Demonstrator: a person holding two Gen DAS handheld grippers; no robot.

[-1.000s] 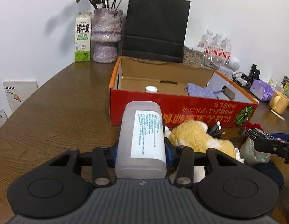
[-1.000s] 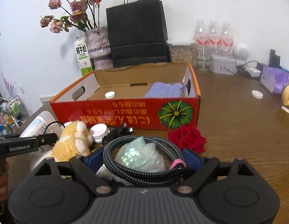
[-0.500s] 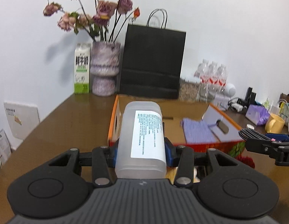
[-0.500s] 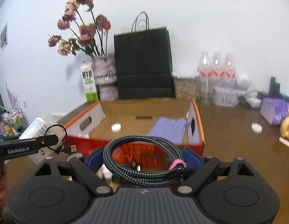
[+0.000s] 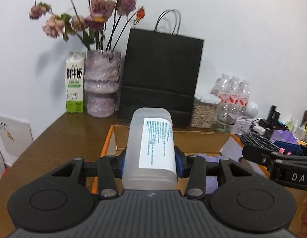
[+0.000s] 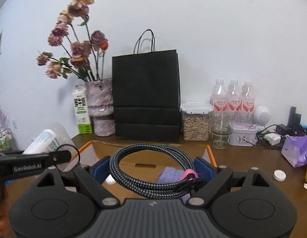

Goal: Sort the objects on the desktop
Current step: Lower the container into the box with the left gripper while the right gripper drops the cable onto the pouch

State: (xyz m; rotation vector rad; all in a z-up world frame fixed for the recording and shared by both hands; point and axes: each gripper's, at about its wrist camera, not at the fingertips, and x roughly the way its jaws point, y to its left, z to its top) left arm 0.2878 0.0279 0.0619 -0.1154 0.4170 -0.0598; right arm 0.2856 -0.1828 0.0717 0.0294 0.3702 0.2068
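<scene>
left gripper [image 5: 150,156] clamped on the white bottle [image 5: 151,148], right gripper [image 6: 152,168] clamped on the coiled cable [image 6: 153,170], cardboard box [image 6: 210,152] holding a purple cloth [image 6: 170,175] and white cap [image 6: 110,179].

Carton [image 6: 82,112] left of vase [image 6: 101,107], bag [image 6: 146,96] right, box [image 6: 210,152] before them

Evenly and softly lit, bright without harsh highlights. Faint grey shadows on the white wall [image 5: 242,29] behind the dried flowers [image 5: 90,17] and left of the black paper bag [image 6: 146,97], so light from the front and right. Mild sheen on the brown table [image 5: 60,138]. Strong fisheye bending, dark vignette in the corners. Motion blur on the flower heads and the water bottles [image 5: 232,93] in the left wrist view; sharper throughout in the right wrist view. Slightly washed-out label on the translucent bottle [image 5: 151,148].
</scene>
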